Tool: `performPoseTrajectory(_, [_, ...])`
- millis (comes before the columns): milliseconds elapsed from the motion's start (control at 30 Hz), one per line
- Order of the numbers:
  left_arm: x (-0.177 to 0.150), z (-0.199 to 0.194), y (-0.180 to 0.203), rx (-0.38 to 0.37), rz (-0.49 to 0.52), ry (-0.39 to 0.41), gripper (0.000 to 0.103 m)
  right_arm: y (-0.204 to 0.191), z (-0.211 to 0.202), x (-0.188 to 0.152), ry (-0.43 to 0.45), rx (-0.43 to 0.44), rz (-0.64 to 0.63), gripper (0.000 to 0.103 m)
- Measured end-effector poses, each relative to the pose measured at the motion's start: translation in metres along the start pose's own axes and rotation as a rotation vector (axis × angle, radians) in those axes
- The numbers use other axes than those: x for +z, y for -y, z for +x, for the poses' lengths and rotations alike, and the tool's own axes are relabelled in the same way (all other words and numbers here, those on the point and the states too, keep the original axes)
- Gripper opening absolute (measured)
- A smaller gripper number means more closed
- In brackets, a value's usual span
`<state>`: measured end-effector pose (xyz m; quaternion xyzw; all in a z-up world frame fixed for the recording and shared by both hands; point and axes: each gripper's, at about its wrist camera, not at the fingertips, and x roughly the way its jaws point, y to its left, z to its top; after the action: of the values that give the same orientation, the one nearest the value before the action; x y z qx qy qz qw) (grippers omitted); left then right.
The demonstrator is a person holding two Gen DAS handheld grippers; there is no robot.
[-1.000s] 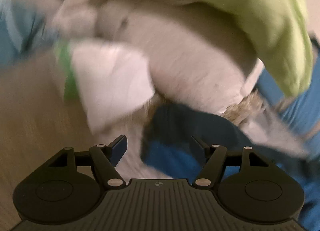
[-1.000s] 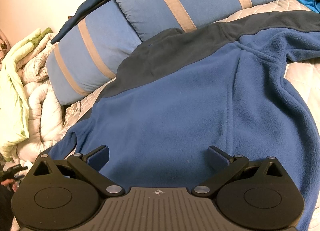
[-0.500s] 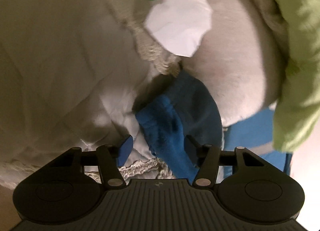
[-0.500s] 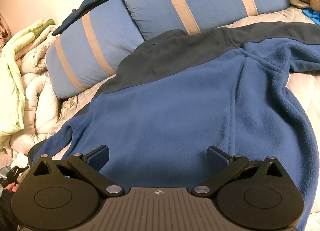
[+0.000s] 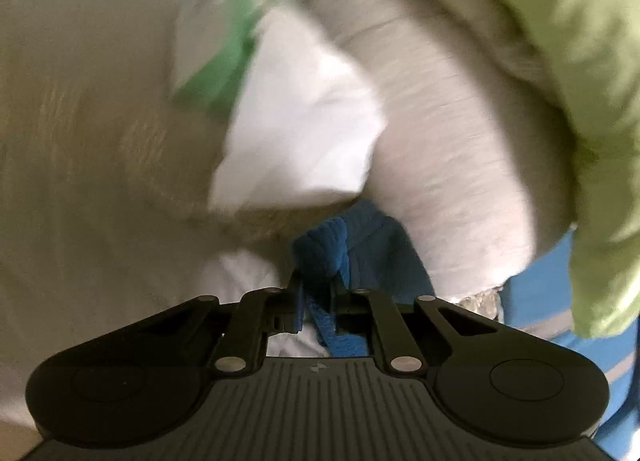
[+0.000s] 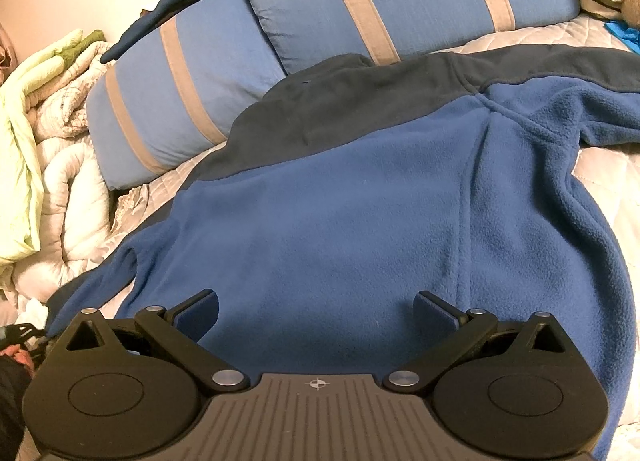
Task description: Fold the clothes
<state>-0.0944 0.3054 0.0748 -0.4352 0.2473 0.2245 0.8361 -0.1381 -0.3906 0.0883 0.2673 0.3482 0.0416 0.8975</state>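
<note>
Blue fleece jacket lies spread flat on the bed; left tongs clamp its sleeve cuff, likely to fold it inward; right tongs gape apart above the hem

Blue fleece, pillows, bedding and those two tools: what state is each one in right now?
Blue fleece jacket: spread flat on the bed, not folded.
Jacket cuff: pinched in the left tool.
Left tool: shut on the cuff.
Right tool: open, over the jacket's hem, holding nothing.
Striped pillows: leaning at the head of the bed.
White comforter: bunched up.
Green sheet: crumpled over the comforter.
</note>
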Motion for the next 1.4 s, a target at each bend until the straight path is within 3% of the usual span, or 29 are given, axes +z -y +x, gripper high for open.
performPoseTrajectory(100, [0.002, -0.003, 0.009, 0.03, 0.027, -0.009, 0.018, 0.0, 0.0, 0.0, 0.0, 0.002, -0.002, 0.103])
performPoseTrajectory(200, [-0.003, -0.005, 0.014, 0.088, 0.013, -0.002, 0.035, 0.002, -0.001, -0.001, 0.002, 0.005, -0.002, 0.103])
performPoseTrajectory(233, [-0.006, -0.01, 0.014, 0.129, 0.023, 0.028, 0.044, 0.002, -0.002, -0.001, 0.006, 0.007, 0.0, 0.103])
performPoseTrajectory(333, [-0.013, -0.027, 0.018, 0.216, 0.118, 0.105, 0.055, 0.003, -0.004, -0.002, 0.017, 0.012, 0.007, 0.103])
performPoseTrajectory(500, [-0.025, -0.054, 0.028, 0.144, 0.245, 0.099, 0.058, 0.002, -0.004, -0.003, 0.022, 0.013, 0.005, 0.103])
performPoseTrajectory(700, [-0.067, -0.082, 0.064, 0.055, 0.413, 0.07, 0.066, 0.001, -0.006, -0.003, 0.03, 0.001, -0.002, 0.103])
performPoseTrajectory(867, [-0.124, -0.098, 0.109, 0.009, 0.519, -0.008, 0.07, 0.0, -0.009, -0.004, 0.046, -0.014, -0.007, 0.103])
performPoseTrajectory(1167, [-0.247, -0.126, 0.193, -0.266, 0.828, -0.089, 0.071, 0.001, -0.011, -0.004, 0.066, -0.048, 0.002, 0.103])
performPoseTrajectory(1400, [-0.351, -0.139, 0.23, -0.423, 1.056, -0.148, 0.071, -0.014, -0.008, -0.006, 0.063, -0.163, -0.071, 0.103])
